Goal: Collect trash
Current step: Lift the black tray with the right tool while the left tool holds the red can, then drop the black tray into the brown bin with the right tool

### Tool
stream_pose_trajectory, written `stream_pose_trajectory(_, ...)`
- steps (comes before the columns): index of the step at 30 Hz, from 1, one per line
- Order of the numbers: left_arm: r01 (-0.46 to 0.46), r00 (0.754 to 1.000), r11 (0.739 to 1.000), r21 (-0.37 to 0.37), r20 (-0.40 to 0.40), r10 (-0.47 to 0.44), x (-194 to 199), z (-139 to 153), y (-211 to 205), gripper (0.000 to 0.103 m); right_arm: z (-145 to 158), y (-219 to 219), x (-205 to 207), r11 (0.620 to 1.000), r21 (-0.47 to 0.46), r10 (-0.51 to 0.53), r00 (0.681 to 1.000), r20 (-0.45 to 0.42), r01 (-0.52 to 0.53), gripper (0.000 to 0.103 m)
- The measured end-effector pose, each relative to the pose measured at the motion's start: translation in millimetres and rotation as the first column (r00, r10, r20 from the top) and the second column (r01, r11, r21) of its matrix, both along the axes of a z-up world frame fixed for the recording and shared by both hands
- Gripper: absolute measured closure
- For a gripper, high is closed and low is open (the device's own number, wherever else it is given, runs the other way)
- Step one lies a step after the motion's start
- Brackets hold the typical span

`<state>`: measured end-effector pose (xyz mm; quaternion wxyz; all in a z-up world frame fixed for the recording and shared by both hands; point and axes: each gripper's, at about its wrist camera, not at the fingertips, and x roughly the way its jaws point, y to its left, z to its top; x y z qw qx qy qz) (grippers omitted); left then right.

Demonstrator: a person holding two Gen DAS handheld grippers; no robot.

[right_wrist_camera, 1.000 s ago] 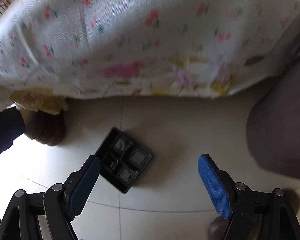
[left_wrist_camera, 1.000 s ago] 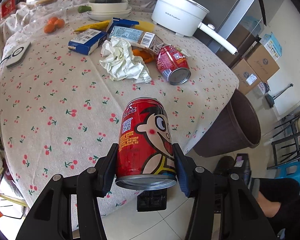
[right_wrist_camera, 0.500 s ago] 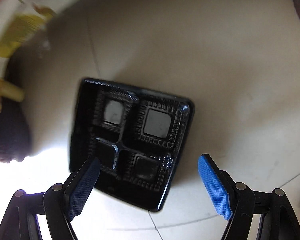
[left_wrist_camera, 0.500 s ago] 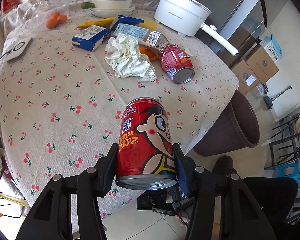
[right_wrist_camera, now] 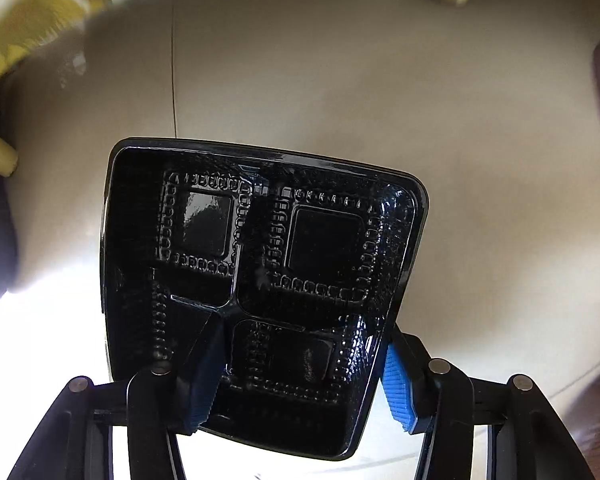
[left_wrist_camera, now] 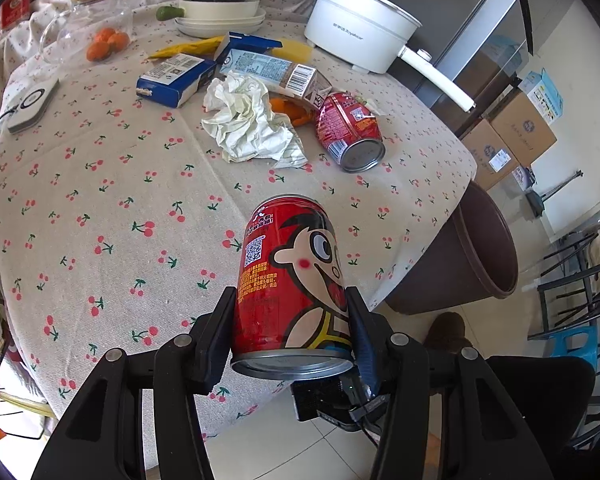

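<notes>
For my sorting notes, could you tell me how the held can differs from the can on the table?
The held can stands upright in the left gripper; the table can lies on its side, ungripped. The held can looks smooth; the table can looks dented. Both are red.

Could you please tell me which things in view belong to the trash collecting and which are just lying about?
Trash job: red can in left gripper; black tray in right gripper; second can; crumpled paper; brown bin.

Lying about: white pot; oranges; bowl.
</notes>
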<state>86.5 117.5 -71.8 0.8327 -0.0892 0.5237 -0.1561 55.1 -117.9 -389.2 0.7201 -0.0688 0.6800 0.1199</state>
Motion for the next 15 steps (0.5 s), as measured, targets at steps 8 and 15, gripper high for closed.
stream_pose_trajectory(8, 0.064, 0.998, 0.998, 0.025, 0.028, -0.065, -4.5, 7.0, -36.1, 0.048, 112.7, -48.3, 23.1, 0.999, -0.034, 0.032, 0.991, 0.131, -0.028, 0.044)
stream_pose_trajectory(15, 0.112, 0.992, 0.993, 0.036, 0.060, -0.114, -9.8, 17.3, -72.9, 0.048, 211.9, -80.8, 26.0, 0.999, -0.027, 0.028, 0.966, 0.258, -0.022, 0.044)
